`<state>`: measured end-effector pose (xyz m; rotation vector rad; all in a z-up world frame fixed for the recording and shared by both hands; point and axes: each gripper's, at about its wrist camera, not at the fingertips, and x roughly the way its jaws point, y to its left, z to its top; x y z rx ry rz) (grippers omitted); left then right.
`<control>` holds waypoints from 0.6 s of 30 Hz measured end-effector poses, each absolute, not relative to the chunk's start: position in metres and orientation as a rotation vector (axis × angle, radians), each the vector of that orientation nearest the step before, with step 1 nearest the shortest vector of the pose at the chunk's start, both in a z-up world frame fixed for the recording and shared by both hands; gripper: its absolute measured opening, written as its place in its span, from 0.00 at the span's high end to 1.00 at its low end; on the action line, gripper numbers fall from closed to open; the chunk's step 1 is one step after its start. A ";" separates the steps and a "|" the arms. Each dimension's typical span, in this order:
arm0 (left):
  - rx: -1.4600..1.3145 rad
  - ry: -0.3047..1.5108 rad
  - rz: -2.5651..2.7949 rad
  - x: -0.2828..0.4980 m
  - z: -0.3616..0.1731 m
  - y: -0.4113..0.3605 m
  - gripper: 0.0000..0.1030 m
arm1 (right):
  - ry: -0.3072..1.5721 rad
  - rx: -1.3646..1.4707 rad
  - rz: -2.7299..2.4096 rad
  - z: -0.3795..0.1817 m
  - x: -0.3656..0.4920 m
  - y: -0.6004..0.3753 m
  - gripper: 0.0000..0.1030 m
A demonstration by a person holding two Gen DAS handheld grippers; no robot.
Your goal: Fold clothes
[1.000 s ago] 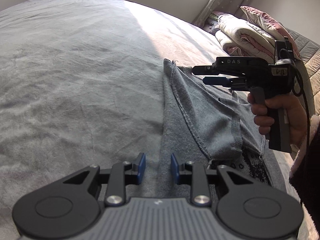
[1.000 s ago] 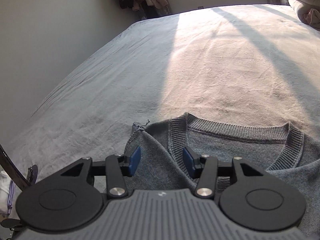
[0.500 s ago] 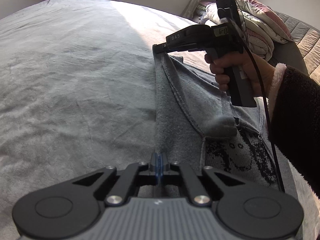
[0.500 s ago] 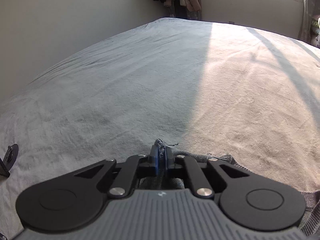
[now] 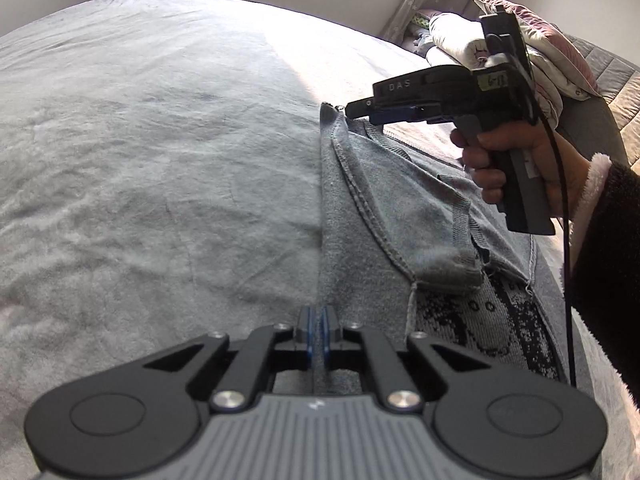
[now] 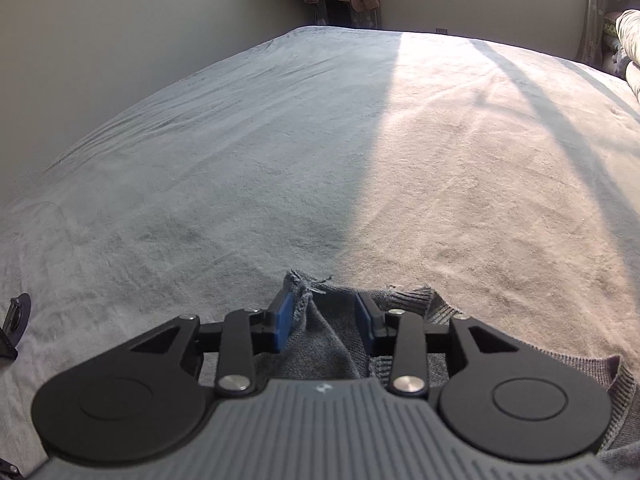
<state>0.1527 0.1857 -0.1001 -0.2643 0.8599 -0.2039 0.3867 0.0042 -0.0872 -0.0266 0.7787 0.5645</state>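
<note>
While the left gripper (image 5: pixel 319 330) pinches the grey sweater's (image 5: pixel 384 200) folded edge, which runs toward twelve o'clock across the bed (image 5: pixel 160 140), the right gripper (image 6: pixel 325 322) is opening around its far corner

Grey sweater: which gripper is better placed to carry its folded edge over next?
Probably left. The left gripper is shut on the grey sweater's fold, while the right gripper has jaws opening, with the shoulder corner loose between them.
</note>
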 end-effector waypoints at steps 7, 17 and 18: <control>-0.297 0.841 -0.206 0.150 -0.095 0.191 0.96 | 0.797 0.028 0.467 -0.079 0.337 -0.076 0.62; -0.303 0.843 -0.216 0.146 -0.095 0.188 0.96 | 0.807 0.093 0.440 -0.104 0.303 -0.093 0.97; -0.301 0.841 -0.224 0.146 -0.095 0.187 0.96 | 0.792 0.093 0.440 -0.102 0.302 -0.092 0.97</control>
